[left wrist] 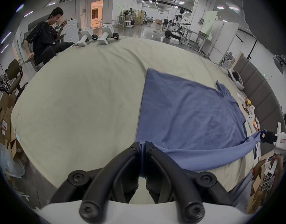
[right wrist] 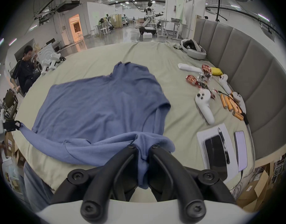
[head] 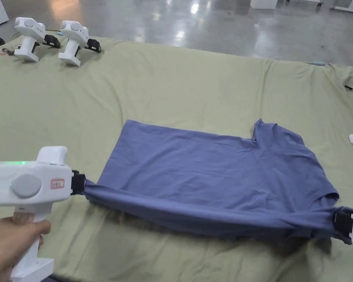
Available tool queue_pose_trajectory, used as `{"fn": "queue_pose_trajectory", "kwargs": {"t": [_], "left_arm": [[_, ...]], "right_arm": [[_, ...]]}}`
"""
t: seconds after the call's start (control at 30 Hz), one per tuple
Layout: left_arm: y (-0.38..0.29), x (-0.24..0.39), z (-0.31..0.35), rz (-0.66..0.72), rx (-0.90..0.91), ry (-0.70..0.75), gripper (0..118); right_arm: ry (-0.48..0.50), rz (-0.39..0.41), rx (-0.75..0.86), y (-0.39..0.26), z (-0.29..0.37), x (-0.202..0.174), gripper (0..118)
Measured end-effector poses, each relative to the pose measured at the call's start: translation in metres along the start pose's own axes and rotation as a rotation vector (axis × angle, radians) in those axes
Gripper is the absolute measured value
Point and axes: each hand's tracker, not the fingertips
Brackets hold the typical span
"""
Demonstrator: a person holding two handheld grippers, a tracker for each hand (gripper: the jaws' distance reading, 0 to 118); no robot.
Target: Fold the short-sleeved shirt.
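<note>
Blue shirt (head: 216, 172) flat at frame centre, near edge lifted taut. Left gripper (head: 80, 183) pinching hem corner, right gripper (head: 339, 222) pinching bunched sleeve. Likely trouble: uneven pull, slipped cloth, crooked fold.

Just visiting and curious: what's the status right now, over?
Left gripper and right gripper both shut on the blue short-sleeved shirt. Near edge lifted, stretched between them; the rest lies flat on the green sheet. Nothing in the way.
</note>
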Motion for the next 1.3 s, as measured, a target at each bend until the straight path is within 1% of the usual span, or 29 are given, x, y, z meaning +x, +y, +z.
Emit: {"fn": "queue_pose_trajectory", "kwargs": {"t": [0.13,0.23,0.33,0.47,0.5,0.57,0.6,0.67,0.7,0.73,0.77,0.8,0.83,0.97,1.07,1.2,1.23,1.27,1.3], "left_arm": [[0.032,0.001,-0.024,0.034,0.003,-0.008,8],[0.049,0.003,-0.049,0.046,-0.014,-0.005,8],[0.059,0.008,-0.075,0.028,-0.042,0.024,8],[0.063,0.015,-0.099,0.009,-0.076,0.044,8],[0.062,0.017,-0.103,-0.005,-0.080,0.053,8],[0.062,0.022,-0.111,-0.029,-0.093,0.062,8],[0.060,0.026,-0.111,-0.064,-0.092,0.073,8],[0.059,0.027,-0.110,-0.055,-0.084,0.066,10],[0.060,0.029,-0.109,-0.060,-0.075,0.071,17],[0.061,0.030,-0.104,-0.073,-0.059,0.081,32],[0.062,0.030,-0.098,-0.066,-0.041,0.067,47],[0.063,0.032,-0.093,-0.057,-0.020,0.052,62],[0.066,0.032,-0.083,-0.047,0.006,0.029,68],[0.068,0.048,-0.047,-0.081,0.150,-0.007,68],[0.060,0.067,-0.013,-0.132,0.301,-0.034,68],[0.040,0.096,0.030,-0.198,0.520,0.020,67],[0.034,0.102,0.038,-0.202,0.560,0.037,66],[0.029,0.107,0.046,-0.194,0.599,0.044,64],[0.024,0.111,0.055,-0.186,0.633,0.025,56]], "right_arm": [[-0.011,-0.006,0.009,0.030,-0.029,-0.002,11],[-0.004,-0.021,-0.020,0.046,-0.059,-0.003,11],[-0.002,-0.024,-0.066,0.054,-0.090,-0.005,11],[-0.010,-0.005,-0.106,0.054,-0.118,-0.007,11],[-0.017,-0.002,-0.121,0.054,-0.132,-0.002,11],[-0.018,0.005,-0.122,0.051,-0.139,0.000,13],[-0.027,0.014,-0.112,0.050,-0.139,-0.001,16],[-0.059,0.028,-0.081,0.049,-0.133,-0.002,41],[-0.064,0.025,-0.058,0.049,-0.126,0.000,53],[-0.062,0.010,-0.020,0.049,-0.119,0.001,66],[-0.054,-0.002,0.012,0.049,-0.111,0.001,73],[-0.041,-0.017,0.057,0.050,-0.101,0.002,74],[-0.037,-0.031,0.098,0.051,-0.092,0.001,74],[-0.018,-0.033,0.274,0.051,-0.046,-0.014,74],[-0.007,-0.039,0.418,0.044,-0.012,-0.035,74],[-0.016,-0.057,0.611,0.027,0.027,-0.067,71],[-0.017,-0.050,0.657,0.023,0.036,-0.075,67],[-0.021,-0.037,0.691,0.019,0.043,-0.082,60],[-0.030,-0.027,0.724,0.015,0.050,-0.090,51]]}}
